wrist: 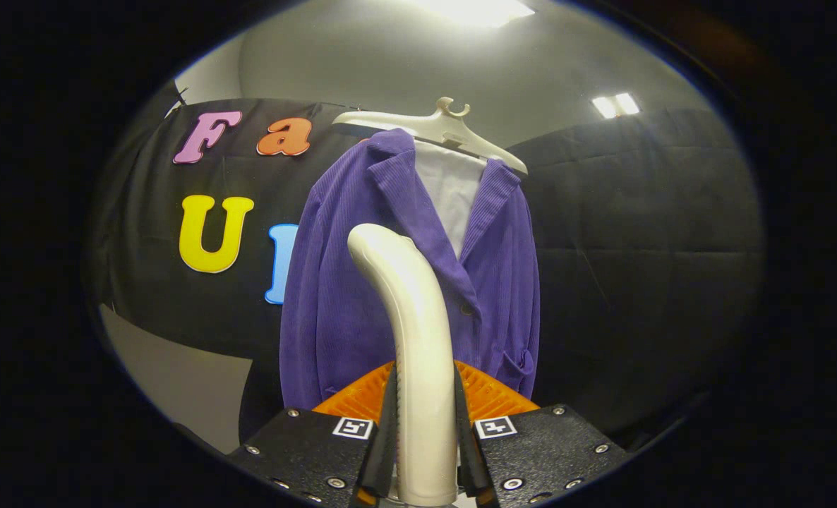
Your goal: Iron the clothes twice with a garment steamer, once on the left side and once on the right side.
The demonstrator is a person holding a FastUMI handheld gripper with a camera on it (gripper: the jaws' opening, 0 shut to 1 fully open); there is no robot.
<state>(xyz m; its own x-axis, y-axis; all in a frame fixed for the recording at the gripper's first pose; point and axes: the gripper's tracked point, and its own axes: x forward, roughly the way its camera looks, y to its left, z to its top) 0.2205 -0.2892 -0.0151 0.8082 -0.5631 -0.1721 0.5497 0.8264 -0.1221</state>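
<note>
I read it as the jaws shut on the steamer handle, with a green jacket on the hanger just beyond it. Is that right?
Almost. The colour is wrong: the gripper view shows a purple jacket, not a green one. The rest stands: the gripper has its jaws shut on the steamer handle, and the jacket hangs on the hanger just beyond it.
</note>
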